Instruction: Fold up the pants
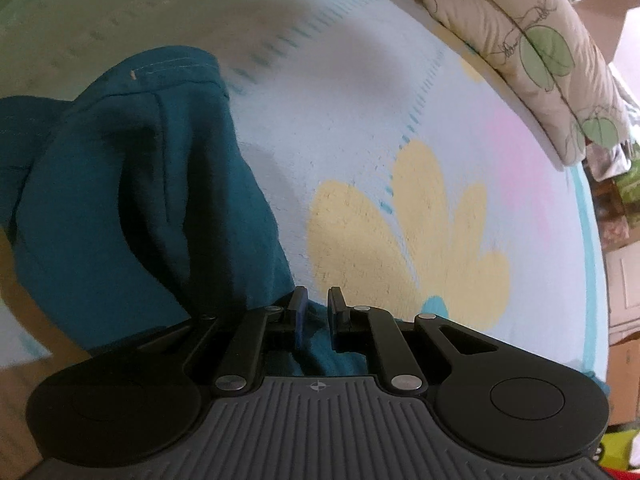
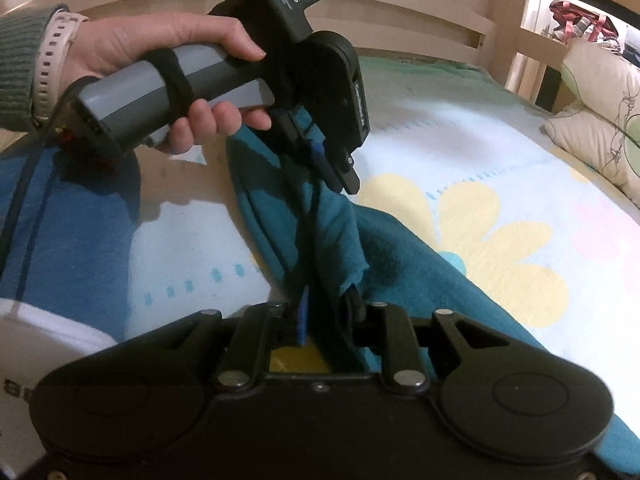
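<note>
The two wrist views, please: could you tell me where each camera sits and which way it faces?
Left wrist: sits on the left gripper, faces down its fingers at teal pants on a flowered blanket; no hand shows.
Right wrist: sits on the right gripper, faces across the bed toward the left gripper and the left hand holding it.
Shared: pants, blanket, leaf-print pillow.

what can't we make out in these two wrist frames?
- Left wrist view: the bedsheet print at top is motion-blurred; how far the teal pants extend is cut off by the left edge.
- Right wrist view: the right gripper pads' contact with the cloth is hidden by folds; the gripper body covers the pants' near end.
- Right wrist view: the left gripper pinch point is hidden by its own finger.
</note>
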A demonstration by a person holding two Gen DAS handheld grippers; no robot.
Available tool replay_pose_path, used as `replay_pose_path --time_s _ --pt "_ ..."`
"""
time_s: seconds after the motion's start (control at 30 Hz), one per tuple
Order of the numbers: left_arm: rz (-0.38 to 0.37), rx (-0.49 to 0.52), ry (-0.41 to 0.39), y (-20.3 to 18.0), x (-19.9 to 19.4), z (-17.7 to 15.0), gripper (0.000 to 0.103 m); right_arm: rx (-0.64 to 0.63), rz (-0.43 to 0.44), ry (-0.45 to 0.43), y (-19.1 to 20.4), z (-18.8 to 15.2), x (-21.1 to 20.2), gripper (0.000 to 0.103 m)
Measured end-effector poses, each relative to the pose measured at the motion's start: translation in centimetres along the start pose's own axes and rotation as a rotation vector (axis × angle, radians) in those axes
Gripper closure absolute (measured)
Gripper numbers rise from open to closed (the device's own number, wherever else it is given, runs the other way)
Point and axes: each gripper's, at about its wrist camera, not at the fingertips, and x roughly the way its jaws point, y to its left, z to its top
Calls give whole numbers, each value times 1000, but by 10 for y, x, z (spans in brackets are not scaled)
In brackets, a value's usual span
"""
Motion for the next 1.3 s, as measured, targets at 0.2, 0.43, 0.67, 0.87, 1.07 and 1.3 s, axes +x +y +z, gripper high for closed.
replay_pose_path --time_s 0.2,0.43,0.67,0.87,1.07,1.3 --pt "2 13 0 -1 1 0 91 127 20 53 -11 -9 -6 72" --pt "7 20 -2 -2 1 1 91 270 60 88 -32 -13 6 69" --pt "22 43 -3 -8 1 1 91 505 185 33 -67 5 30 57" --pt "74 148 -93 -16 -31 11 91 597 187 -19 -91 16 39 56" --pt "192 203 -55 4 -39 32 91 627 173 -40 -100 20 40 57" --pt "248 258 104 28 -18 27 91 623 140 -29 -103 26 46 87"
